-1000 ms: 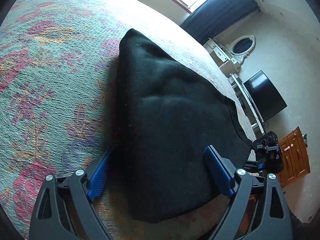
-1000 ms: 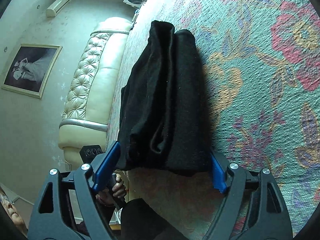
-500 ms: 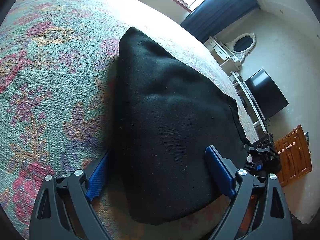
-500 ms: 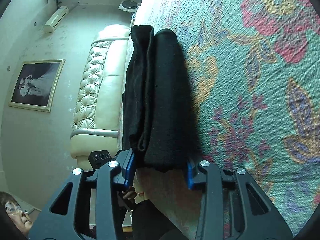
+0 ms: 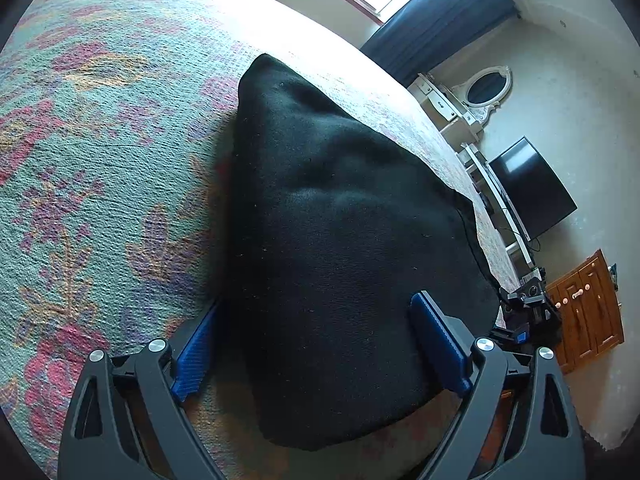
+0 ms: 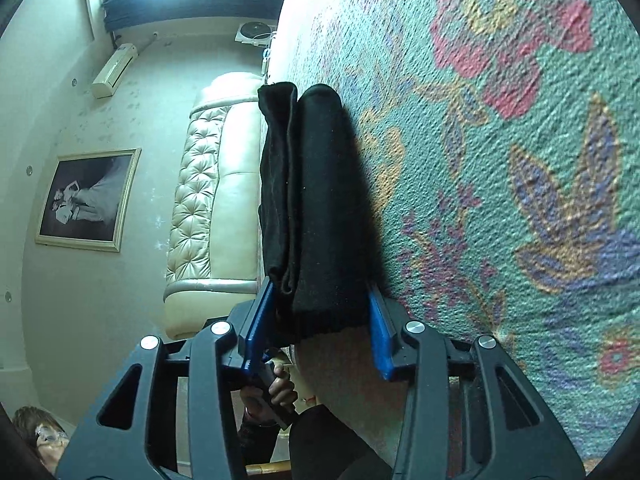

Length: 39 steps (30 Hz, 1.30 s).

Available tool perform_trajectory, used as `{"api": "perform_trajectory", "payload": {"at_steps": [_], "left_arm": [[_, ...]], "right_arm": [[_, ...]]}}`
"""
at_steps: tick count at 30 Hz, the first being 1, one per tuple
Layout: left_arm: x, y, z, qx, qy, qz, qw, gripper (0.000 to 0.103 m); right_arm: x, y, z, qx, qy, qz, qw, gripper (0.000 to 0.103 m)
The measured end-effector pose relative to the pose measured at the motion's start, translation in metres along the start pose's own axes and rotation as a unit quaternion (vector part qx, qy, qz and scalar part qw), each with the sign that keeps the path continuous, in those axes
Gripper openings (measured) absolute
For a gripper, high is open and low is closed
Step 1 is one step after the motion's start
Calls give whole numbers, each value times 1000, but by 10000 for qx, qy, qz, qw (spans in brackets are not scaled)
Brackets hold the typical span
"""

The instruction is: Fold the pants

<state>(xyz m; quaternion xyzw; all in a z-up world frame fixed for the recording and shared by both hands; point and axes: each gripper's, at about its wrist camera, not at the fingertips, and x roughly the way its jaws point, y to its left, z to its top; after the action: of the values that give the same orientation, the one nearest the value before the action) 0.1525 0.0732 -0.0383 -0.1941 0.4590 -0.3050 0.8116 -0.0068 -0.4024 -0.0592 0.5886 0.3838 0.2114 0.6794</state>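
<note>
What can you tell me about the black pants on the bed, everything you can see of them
The black pants look like soft, slightly fuzzy knit, folded into a thick bundle lying on the floral bedspread. From the side, stacked layers show. The left gripper straddles the near end, fingers wide, one under an edge, one on top. The right gripper brackets an end; whether it presses the cloth is unclear.
</note>
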Motion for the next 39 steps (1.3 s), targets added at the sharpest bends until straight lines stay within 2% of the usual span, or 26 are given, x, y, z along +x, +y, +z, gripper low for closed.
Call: {"api": "perform_trajectory", "payload": {"at_steps": [8, 10, 16, 18, 21, 26, 32, 35, 39], "left_arm": [[-2, 0, -2, 9, 2, 9, 10000, 90], [-2, -1, -3, 26, 8, 39, 10000, 90], [-2, -4, -3, 51, 20, 79, 10000, 90], [-2, -3, -2, 54, 34, 107, 9999, 90], [0, -6, 0, 18, 53, 218, 9997, 90], [3, -11, 0, 9, -4, 391, 9992, 91], [-1, -8, 1, -13, 41, 296, 9996, 91], [-7, -14, -1, 222, 7, 590, 9980, 91], [-18, -28, -4, 538, -172, 1187, 9913, 91]], "right_arm": [[-12, -4, -3, 109, -225, -116, 9996, 44], [-18, -4, -5, 104, -330, -277, 9990, 49], [-14, 17, -21, -493, -452, -1364, 9884, 56], [-10, 24, -27, -712, -479, -1594, 9835, 61], [-8, 31, -33, -793, -536, -1726, 9803, 69], [-6, 37, -40, -744, -424, -1933, 9774, 70], [-11, 37, -41, -823, -237, -1977, 9765, 70], [-6, 44, -43, -870, -225, -2046, 9747, 72], [4, 56, -48, -1160, -193, -2342, 9651, 74]]}}
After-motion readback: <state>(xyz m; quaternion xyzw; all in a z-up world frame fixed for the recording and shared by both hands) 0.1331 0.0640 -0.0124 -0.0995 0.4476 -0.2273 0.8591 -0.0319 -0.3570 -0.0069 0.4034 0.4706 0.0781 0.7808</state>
